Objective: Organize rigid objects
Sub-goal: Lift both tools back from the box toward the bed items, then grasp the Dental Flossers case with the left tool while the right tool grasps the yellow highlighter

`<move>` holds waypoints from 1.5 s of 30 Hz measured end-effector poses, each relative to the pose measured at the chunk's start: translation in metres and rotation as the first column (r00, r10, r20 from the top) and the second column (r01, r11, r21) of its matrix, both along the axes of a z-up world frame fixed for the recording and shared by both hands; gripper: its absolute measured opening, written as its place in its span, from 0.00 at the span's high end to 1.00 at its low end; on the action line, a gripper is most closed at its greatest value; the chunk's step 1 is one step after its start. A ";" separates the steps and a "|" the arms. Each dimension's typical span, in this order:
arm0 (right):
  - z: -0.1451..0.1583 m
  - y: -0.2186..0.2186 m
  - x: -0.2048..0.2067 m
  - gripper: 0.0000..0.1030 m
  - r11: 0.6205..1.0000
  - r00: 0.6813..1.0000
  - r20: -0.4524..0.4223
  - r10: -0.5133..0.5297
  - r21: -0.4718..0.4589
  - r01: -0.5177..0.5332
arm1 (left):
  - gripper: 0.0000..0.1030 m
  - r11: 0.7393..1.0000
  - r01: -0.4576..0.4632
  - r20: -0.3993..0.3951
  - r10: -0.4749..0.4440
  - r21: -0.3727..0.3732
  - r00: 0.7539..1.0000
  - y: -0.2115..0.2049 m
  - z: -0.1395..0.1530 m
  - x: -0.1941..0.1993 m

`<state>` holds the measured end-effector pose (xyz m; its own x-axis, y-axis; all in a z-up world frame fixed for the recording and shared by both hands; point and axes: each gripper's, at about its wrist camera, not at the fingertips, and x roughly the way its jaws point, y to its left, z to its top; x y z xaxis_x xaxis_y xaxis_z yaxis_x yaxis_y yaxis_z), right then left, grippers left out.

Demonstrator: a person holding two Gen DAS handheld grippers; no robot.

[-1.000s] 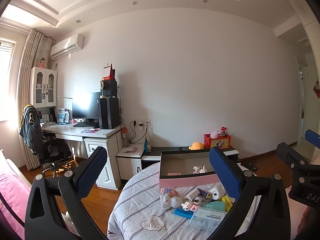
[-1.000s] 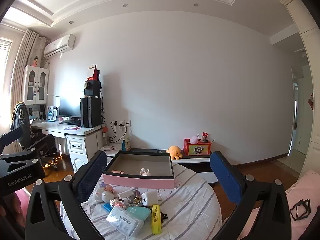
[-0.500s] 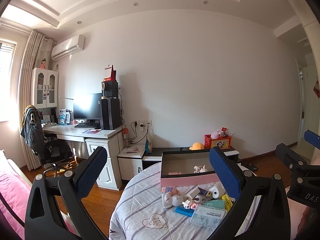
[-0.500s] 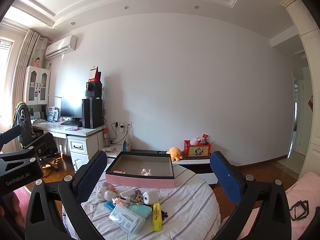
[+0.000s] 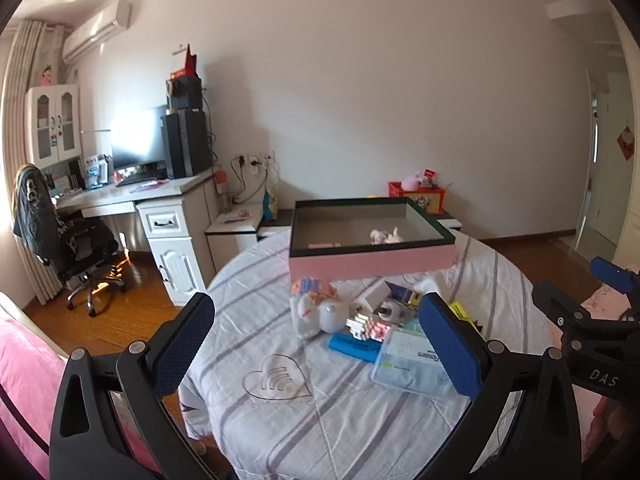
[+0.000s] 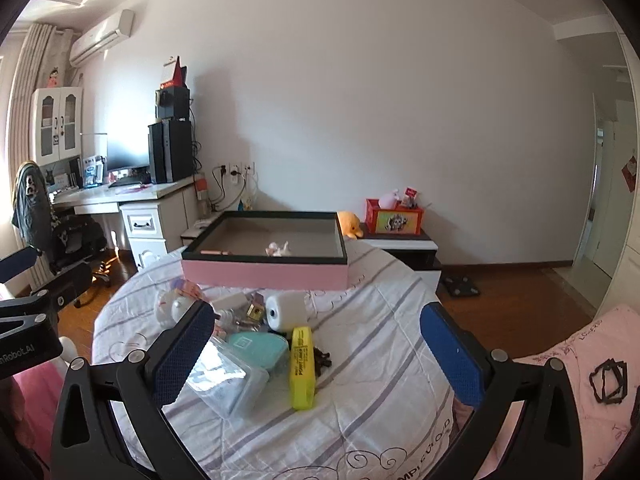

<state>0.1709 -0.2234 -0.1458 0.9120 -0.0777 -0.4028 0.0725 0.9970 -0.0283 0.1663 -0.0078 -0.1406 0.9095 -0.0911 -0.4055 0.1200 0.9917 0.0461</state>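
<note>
Both the left claw (image 5: 316, 340) and right claw (image 6: 316, 346) hover spread and empty over small clutter, seemingly including a yellow highlighter (image 6: 302, 366), lying before the pink tray (image 6: 264, 274) on the round bench (image 6: 380, 360).

A tray (image 6: 264, 274) sat at the far side of the round tabletop (image 6: 360, 360), a highlighter (image 6: 302, 364), lidded case (image 6: 258, 348) and clear box (image 6: 228, 384) clustered before it; a desk (image 6: 132, 196) stood behind, left.

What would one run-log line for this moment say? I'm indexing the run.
left gripper: open, empty | right gripper: open, empty | pink box: on table, nearly empty | yellow highlighter: loose in clutter
</note>
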 end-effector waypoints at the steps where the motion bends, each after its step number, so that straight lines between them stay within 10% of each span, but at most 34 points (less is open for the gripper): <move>1: -0.006 -0.006 0.004 0.00 1.000 1.000 -0.016 -0.016 0.003 0.016 | 0.00 1.000 0.020 -0.015 -0.020 0.002 1.000 -0.006 -0.006 0.003; 11: -0.050 -0.050 0.027 0.00 0.996 0.986 -0.147 -0.073 0.044 0.081 | 0.00 0.970 0.239 -0.164 -0.245 -0.054 0.956 -0.061 -0.064 0.028; 17: -0.065 -0.062 0.041 0.00 0.994 0.980 -0.186 -0.075 0.060 0.087 | 0.00 0.980 0.162 -0.269 -0.188 -0.116 0.945 -0.073 -0.084 0.046; 26: -0.084 -0.060 0.057 0.00 0.996 0.971 -0.238 -0.023 0.077 0.042 | 0.00 0.997 0.077 -0.359 -0.076 -0.010 0.930 -0.077 -0.108 0.055; 37: -0.098 -0.014 0.079 0.00 0.995 0.945 -0.314 0.095 0.010 -0.097 | 0.00 1.000 -0.020 -0.333 0.021 0.006 0.943 -0.020 -0.105 0.039; 42: -0.105 -0.009 0.090 0.58 0.990 0.924 -0.358 0.138 0.013 -0.143 | 0.00 0.994 0.050 -0.319 -0.078 -0.093 0.945 -0.024 -0.093 0.037; 45: -0.107 -0.014 0.087 0.67 0.988 0.922 -0.358 0.148 0.018 -0.151 | 0.00 0.995 0.014 -0.358 -0.048 -0.098 0.933 -0.033 -0.098 0.045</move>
<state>0.2580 -0.2377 -0.2526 0.7088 0.0428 -0.7041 -0.0943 0.9950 -0.0345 0.2114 -0.0403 -0.2388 0.7008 -0.1692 -0.6930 0.1420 0.9851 -0.0970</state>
